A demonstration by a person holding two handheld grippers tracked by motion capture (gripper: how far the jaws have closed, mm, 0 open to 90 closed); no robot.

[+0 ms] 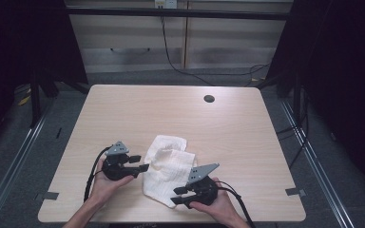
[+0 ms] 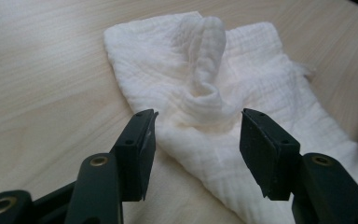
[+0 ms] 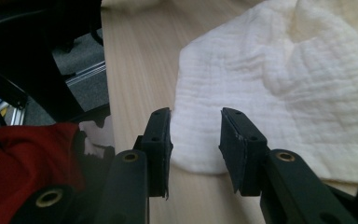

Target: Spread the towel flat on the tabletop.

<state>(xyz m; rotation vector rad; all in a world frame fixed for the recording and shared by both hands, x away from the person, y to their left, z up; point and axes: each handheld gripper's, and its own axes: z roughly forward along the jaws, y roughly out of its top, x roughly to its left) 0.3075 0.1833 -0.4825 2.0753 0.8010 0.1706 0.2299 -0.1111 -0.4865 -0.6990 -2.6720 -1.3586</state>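
High view: a white cloth (image 1: 167, 167) lies crumpled and partly folded on the near half of the table (image 1: 123, 109), between the two hands; the left hand-held gripper (image 1: 141, 163) sits at its left edge and the right hand-held gripper (image 1: 177, 195) at its near corner, both low over the wood.

In the left gripper view the jaws stand fairly wide apart with nothing pinched; the cloth (image 2: 205, 93) lies just ahead of and between them, a raised ridge standing up along its middle. In the right gripper view the jaws stand at a narrower gap, pads not pressing anything; the rounded near corner of the cloth (image 3: 279, 93) lies on the table just beyond the tips.

The cloth looks like a light, soft, loosely woven gauze with a crinkled, ribbed texture; I judge it limp, prone to sag and bunch rather than hold a shape, and not slippery against the pads. The best holds seem to be the free corners and the thin edges; the raised ridge is also easy to pinch, though it may gather several layers.

The table is pale wood-grain laminate, smooth and matte, with a round cable hole (image 1: 209, 99) near the far edge; the jaws are hard black plastic with flat pads.
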